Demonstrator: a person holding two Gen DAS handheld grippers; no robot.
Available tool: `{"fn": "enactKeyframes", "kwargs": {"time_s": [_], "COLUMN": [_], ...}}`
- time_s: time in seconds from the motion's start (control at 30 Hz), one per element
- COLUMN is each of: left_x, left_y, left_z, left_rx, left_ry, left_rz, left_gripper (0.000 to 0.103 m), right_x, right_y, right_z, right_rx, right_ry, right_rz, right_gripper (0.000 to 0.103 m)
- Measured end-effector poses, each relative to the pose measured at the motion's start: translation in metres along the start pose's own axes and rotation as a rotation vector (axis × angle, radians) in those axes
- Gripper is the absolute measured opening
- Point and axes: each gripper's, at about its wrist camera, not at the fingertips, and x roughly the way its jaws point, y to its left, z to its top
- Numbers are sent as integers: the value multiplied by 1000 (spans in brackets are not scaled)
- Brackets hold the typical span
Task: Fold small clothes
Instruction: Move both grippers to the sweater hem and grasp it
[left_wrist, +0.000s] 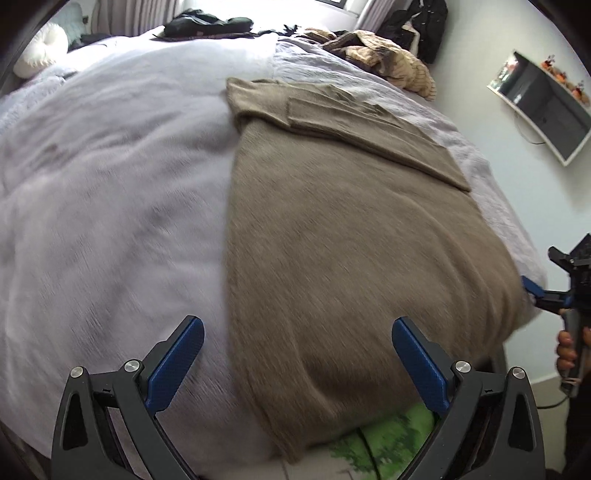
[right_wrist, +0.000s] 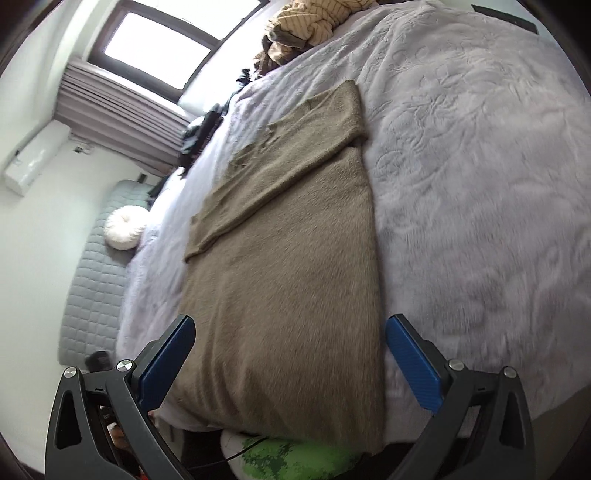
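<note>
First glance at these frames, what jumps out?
The brown sweater laid long on the pale bedspread, sleeves folded across its far end, hem at the near edge. Both grippers, left and right, hover open over the hem. A striped clothes pile sits at the bed's far corner.

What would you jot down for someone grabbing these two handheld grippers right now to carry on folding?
Left gripper: open, empty, hovering over the near hem of the brown sweater.
Right gripper: open, empty, over the same hem.
Sweater lies flat on the pale bedspread, sides already folded in to a long strip, a sleeve laid across the top.
Left: probably fold the hem up toward the collar. A heap of other clothes waits at the far edge.
</note>
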Motion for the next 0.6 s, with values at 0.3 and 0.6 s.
{"fn": "enactKeyframes", "kwargs": {"time_s": [0.3,0.6], "left_x": [-6,3], "left_y": [-11,-19], "left_z": [-25,-48], "left_rx": [24,18], "left_ry": [30,64], "left_rz": [-116,-131], "left_gripper": [102,102], "right_x": [-7,34], "right_y": [-23,-42], "right_z": [-53,-87], "right_rx": [-13,-14], "right_ry": [93,199], "right_rz": [69,96], "right_gripper": [95,92]}}
